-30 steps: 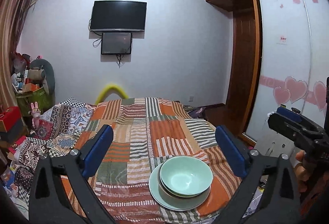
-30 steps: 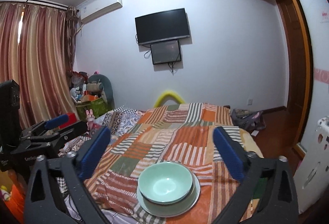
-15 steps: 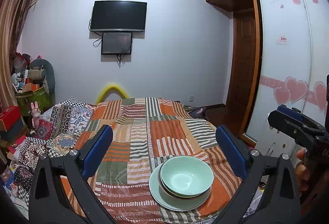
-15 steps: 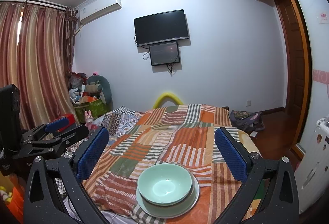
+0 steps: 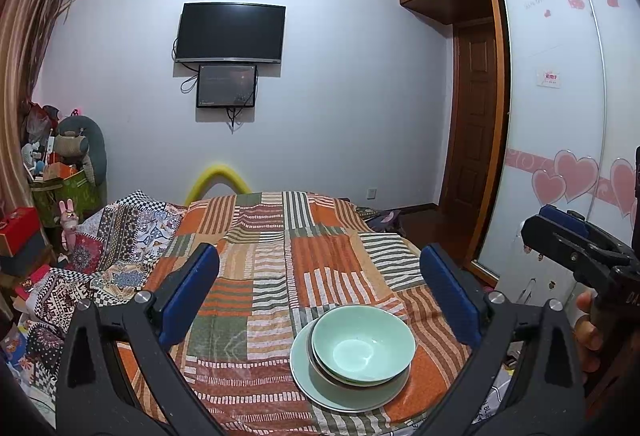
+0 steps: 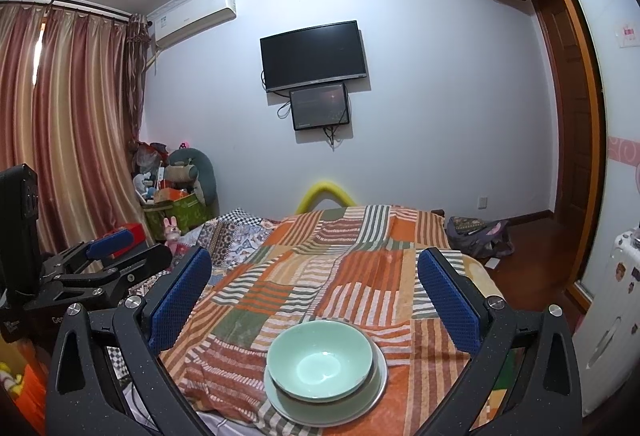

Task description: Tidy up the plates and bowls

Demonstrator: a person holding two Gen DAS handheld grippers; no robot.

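a pale green round bowl (image 5: 362, 343) sits inside another dish on a pale green round plate (image 5: 308, 372), all stacked at the near edge of a bed with an orange, green and white striped patchwork blanket (image 5: 280, 260). the left gripper (image 5: 320, 292) with blue padded fingers (image 5: 192, 290) is wide open and holds nothing. the right gripper (image 6: 314, 294) is wide open too, up above the stack and not touching it.

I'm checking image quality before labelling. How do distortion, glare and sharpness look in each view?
Left wrist view: fisheye bends the wardrobe door, dark vignette corners, bowl sharp with soft glare. Right wrist view: curtains bow, bowl sharp with faint sheen.
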